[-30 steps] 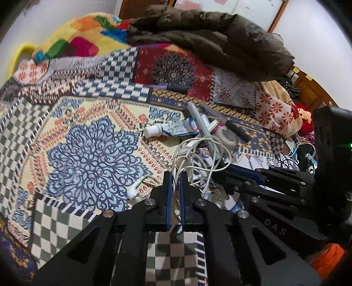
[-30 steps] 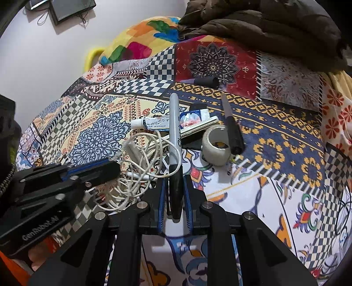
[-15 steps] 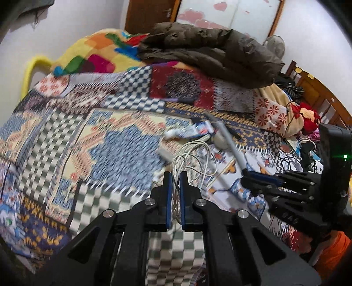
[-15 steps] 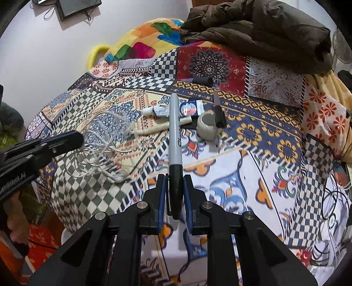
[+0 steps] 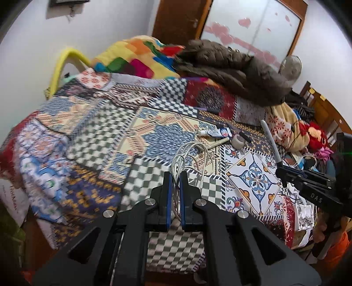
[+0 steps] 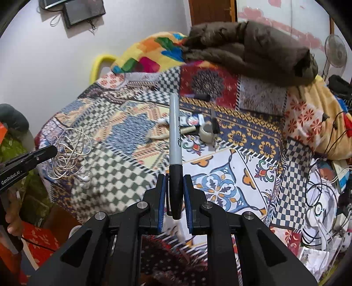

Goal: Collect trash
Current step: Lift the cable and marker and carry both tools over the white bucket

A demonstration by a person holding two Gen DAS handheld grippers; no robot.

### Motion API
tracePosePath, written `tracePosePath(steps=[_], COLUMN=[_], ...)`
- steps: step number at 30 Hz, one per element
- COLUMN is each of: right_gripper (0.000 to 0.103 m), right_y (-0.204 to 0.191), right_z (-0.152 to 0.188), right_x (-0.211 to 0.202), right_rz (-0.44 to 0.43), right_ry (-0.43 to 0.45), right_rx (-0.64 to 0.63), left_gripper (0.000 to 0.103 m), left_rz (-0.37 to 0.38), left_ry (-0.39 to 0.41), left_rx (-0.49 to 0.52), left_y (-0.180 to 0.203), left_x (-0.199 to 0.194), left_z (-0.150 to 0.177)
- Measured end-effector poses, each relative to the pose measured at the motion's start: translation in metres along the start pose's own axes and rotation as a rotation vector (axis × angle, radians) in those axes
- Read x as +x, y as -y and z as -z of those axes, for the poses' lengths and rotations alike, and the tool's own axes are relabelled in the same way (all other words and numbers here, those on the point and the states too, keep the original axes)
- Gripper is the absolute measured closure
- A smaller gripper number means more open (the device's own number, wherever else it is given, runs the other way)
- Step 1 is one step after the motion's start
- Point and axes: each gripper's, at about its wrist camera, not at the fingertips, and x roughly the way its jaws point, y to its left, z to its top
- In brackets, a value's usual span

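place: home bedroom | evidence: bed with patchwork quilt (image 5: 92, 132); brown jacket (image 5: 231, 68); wooden door (image 5: 178, 19)

Left gripper (image 5: 175, 182) clamped on white cable tangle (image 5: 191, 158) (lifted above patchwork bedspread (image 5: 92, 136)); right gripper (image 5: 277, 169) pinching marker (image 5: 271, 140).

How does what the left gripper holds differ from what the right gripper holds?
The left gripper clamps a limp white cable tangle; the right gripper clamps a rigid grey marker. The cable dangles in loops, while the marker juts straight forward. Both are lifted clear of the bed.
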Motion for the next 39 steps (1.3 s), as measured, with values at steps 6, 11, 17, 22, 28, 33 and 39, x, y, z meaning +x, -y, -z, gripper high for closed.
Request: tracePosePath(steps=[6, 11, 17, 22, 28, 33, 39], right_gripper=[0.089, 0.089, 0.089, 0.089, 0.089, 0.089, 0.089], right_y=[-0.040, -0.077, -0.123, -0.165, -0.207, -0.244, -0.280], right_z=[-0.002, 0.004, 0.018, 0.033, 0.048, 0.068, 0.095], right_x=[-0.041, -0.072, -0.097, -0.113, -0.114, -0.107, -0.087], right_rz=[-0.019, -0.050, -0.098, -0.147, -0.201, -0.245, -0.282], right_ry=[0.058, 0.099, 0.127, 0.137, 0.122, 0.089, 0.015], right_rx=[-0.044, -0.087, -0.136, -0.180, -0.227, -0.272, -0.327], left_gripper=[0.098, 0.098, 0.098, 0.098, 0.098, 0.098, 0.098], left_rz=[-0.048, -0.095, -0.152, -0.195, -0.233, -0.257, -0.282], left_ry=[0.056, 0.094, 0.124, 0.132, 0.128, 0.095, 0.012], left_rx=[-0.021, -0.042, -0.067, -0.090, -0.143, -0.183, -0.221], left_y=[-0.019, -0.039, -0.070, -0.093, -0.121, -0.141, -0.164], left_x=[-0.066, -0.119, -0.181, -0.218, -0.248, -0.257, -0.244], left_z=[0.011, 0.028, 0.058, 0.087, 0.121, 0.149, 0.185])
